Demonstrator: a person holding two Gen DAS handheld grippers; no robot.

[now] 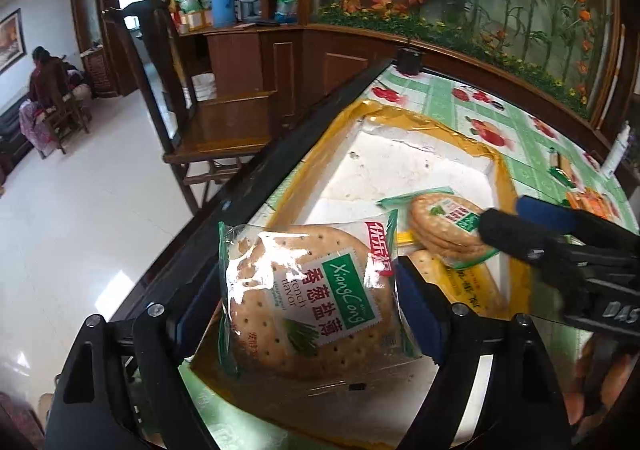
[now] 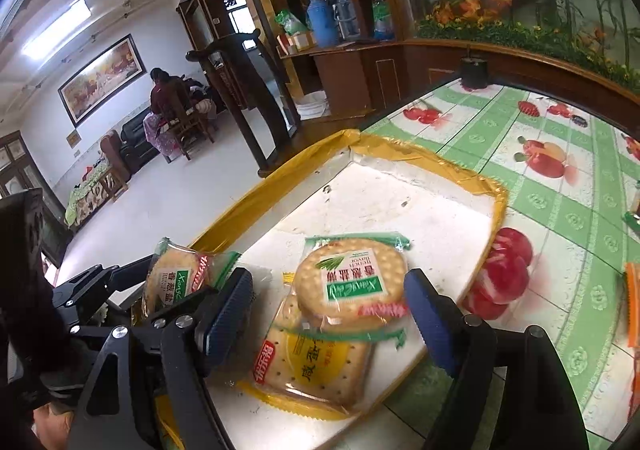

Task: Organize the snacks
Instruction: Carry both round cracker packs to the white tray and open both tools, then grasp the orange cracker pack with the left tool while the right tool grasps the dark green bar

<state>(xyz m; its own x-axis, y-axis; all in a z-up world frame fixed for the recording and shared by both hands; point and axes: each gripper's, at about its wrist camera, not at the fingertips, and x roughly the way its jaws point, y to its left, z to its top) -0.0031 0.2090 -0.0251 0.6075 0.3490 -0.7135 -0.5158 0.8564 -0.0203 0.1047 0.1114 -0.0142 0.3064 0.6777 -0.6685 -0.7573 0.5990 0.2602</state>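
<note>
My left gripper (image 1: 308, 302) is shut on a green-labelled round cracker packet (image 1: 304, 298) and holds it over the near end of the white tray (image 1: 400, 166) with the yellow rim. In the right wrist view that packet (image 2: 176, 278) sits at the tray's left edge in the left gripper. My right gripper (image 2: 328, 314) is open, its blue pads on either side of a second green round cracker packet (image 2: 352, 282). That packet lies on a yellow square cracker packet (image 2: 316, 366) in the tray. In the left wrist view the right gripper (image 1: 508, 218) touches the green packet (image 1: 444, 226).
The tray lies on a green and white fruit-print tablecloth (image 2: 560, 186). Orange snack packets (image 2: 632, 302) lie at the right. A dark cup (image 2: 474, 70) stands at the table's far end. A wooden chair (image 1: 208, 122) stands left of the table, and a wooden partition with flowers behind.
</note>
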